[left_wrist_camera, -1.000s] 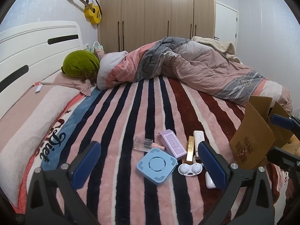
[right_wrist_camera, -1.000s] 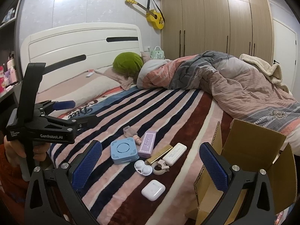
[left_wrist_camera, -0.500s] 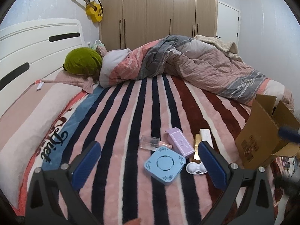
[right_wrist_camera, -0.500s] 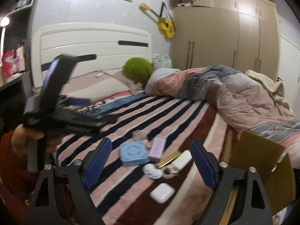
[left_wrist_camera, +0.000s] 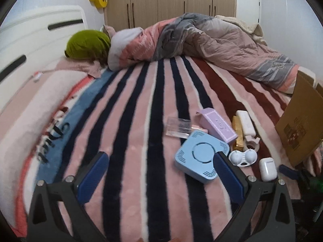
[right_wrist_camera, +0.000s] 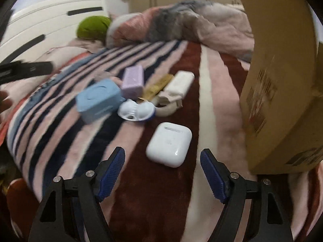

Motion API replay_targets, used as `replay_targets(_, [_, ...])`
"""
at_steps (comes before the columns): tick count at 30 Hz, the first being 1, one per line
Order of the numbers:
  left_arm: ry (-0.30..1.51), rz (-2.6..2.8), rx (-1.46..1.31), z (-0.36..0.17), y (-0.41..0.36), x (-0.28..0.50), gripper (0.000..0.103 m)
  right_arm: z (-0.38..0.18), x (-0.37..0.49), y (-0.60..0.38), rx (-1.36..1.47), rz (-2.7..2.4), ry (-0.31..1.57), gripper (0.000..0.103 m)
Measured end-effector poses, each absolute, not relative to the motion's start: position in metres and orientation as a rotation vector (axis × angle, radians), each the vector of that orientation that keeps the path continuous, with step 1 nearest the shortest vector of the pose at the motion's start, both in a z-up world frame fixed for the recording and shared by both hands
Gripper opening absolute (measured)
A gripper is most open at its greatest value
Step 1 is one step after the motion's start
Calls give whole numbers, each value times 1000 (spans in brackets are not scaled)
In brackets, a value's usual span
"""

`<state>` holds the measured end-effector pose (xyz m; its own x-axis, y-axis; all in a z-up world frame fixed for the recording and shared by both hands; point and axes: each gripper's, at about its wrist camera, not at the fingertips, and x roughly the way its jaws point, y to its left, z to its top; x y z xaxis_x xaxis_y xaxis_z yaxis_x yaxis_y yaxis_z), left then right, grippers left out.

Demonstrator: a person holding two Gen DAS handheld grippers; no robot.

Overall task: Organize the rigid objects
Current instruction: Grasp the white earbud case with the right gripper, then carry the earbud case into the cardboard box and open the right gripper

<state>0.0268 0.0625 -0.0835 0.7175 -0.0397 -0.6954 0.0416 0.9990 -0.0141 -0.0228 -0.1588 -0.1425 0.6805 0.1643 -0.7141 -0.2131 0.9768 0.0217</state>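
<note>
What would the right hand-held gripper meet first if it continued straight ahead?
Most likely the white rounded plastic earbud case, lying just ahead between the open fingers of the right hand-held gripper; depth is uncertain.

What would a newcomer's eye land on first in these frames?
Probably the glossy white earbud case lying alone on the dark red stripe of the bed blanket, right ahead of the open right gripper. Behind it sits a cluster led by a light blue square plastic box, and a brown cardboard box looms at the right.
</note>
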Motion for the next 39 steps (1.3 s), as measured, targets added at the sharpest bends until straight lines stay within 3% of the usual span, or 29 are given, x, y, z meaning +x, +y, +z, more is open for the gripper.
replay_targets(2, [780, -81, -34, -88, 64, 30, 103, -148, -15, -155, -69, 196, 794, 70])
replay_targets(4, [792, -95, -37, -90, 62, 33, 103, -151, -8, -150, -96, 155, 798, 44])
replay_targets(5, [801, -109, -40, -91, 62, 35, 103, -152, -5, -150, -103, 135, 804, 43])
replay_targets(15, [825, -564, -107, -56, 40, 34, 101, -100, -24, -128, -114, 377, 696, 42])
replay_targets(24, [861, -807, -145, 18, 4, 48, 72, -3, -36, -113, -160, 589, 468, 42])
replay_targets(27, [853, -869, -152, 38, -19, 55, 57, 18, -36, -129, -190, 562, 419, 42])
replay_targets(29, [851, -926, -136, 51, -51, 64, 39, 26, -35, -147, -193, 534, 414, 42])
replay_targets(39, [940, -1029, -14, 47, -204, 103, 35, 35, -2, -277, -141, 334, 584, 42])
